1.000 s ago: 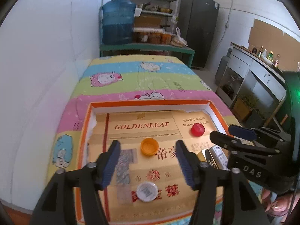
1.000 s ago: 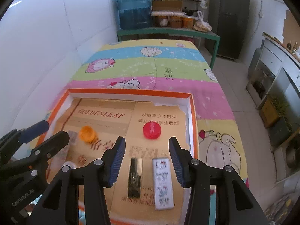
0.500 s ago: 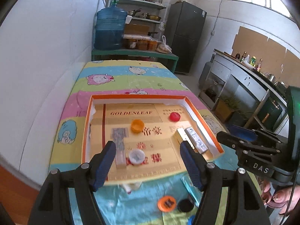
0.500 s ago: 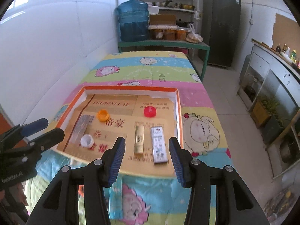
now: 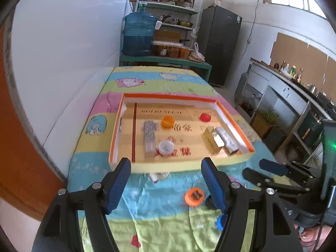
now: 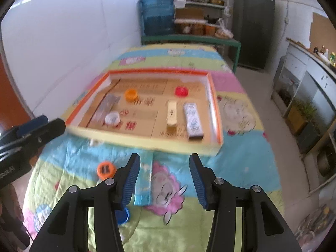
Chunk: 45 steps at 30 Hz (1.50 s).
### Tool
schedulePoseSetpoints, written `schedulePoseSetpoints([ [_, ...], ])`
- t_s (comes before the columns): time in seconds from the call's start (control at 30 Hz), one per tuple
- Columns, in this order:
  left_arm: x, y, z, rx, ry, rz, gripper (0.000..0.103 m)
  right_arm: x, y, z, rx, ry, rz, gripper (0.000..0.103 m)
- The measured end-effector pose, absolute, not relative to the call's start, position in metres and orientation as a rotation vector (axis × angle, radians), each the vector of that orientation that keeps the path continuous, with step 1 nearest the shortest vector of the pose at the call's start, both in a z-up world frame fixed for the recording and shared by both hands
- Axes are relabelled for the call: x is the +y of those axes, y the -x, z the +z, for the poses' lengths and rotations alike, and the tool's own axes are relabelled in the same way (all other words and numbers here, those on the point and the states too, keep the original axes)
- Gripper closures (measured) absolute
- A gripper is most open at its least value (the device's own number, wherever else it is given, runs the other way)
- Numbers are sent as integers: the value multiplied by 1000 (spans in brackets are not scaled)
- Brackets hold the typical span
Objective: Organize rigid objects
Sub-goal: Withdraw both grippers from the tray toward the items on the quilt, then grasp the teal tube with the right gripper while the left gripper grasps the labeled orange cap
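Note:
An orange-rimmed cardboard tray (image 5: 235, 124) (image 6: 214, 109) lies on the cartoon cloth. It holds an orange cap (image 5: 167, 121), a red cap (image 5: 205, 117), a white cap (image 5: 166, 148), a grey box (image 5: 149, 138), a gold box (image 5: 213, 139) and a white patterned box (image 5: 227, 139). My left gripper (image 5: 166, 185) hovers in front of the tray, its jaws wide and closing slightly with nothing between them. My right gripper (image 6: 163, 180) stands open over the cloth, above a teal flat packet (image 6: 145, 180). Loose on the cloth lie an orange cap (image 5: 194, 196) (image 6: 106, 169) and a blue cap (image 6: 124, 216).
A white wall runs along the table's left side. Behind the table stand a blue water jug (image 5: 138, 35), shelves and a dark fridge (image 5: 220, 46). A small white item (image 5: 158, 175) pokes out under the tray's front edge. The other gripper (image 5: 271, 172) (image 6: 35, 128) shows in each view.
Both grippers have drawn back from over the tray toward the table's near end. The loose caps and the teal packet on the cloth have come into view.

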State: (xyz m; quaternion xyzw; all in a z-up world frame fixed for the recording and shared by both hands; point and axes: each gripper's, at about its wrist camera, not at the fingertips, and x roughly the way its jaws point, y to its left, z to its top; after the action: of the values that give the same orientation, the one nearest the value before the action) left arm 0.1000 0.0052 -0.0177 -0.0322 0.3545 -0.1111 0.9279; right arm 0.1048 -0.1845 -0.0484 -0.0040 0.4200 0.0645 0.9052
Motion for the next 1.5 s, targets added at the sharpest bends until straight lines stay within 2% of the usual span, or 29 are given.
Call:
schedulePoseSetpoints([
  [0.1, 3, -93, -28, 746, 53, -225, 40, -178, -106, -64, 895, 23, 140, 53],
  [0.37, 3, -88, -49, 783, 69, -240, 42, -172, -110, -82, 918, 32, 164, 53],
  [0.43, 3, -88, -53, 787, 73, -245, 42, -169, -113, -85, 927, 32, 173, 56],
  [0.6, 1, -90, -58, 792, 67, -252, 42, -162, -118, -93, 952, 45, 195, 74],
  [0.7, -2, -92, -60, 799, 60, -255, 42, -158, -120, -96, 949, 76, 186, 81],
  [0.97, -19, -93, -75, 837, 36, -311, 42, -175, -117, -94, 952, 36, 162, 81],
  [1.2, -34, -97, -93, 894, -8, -312, 58, -188, -109, -91, 944, 14, 144, 81],
  [1.5, -43, -110, -95, 905, -33, -301, 59, -192, -107, -90, 940, -1, 148, 81],
])
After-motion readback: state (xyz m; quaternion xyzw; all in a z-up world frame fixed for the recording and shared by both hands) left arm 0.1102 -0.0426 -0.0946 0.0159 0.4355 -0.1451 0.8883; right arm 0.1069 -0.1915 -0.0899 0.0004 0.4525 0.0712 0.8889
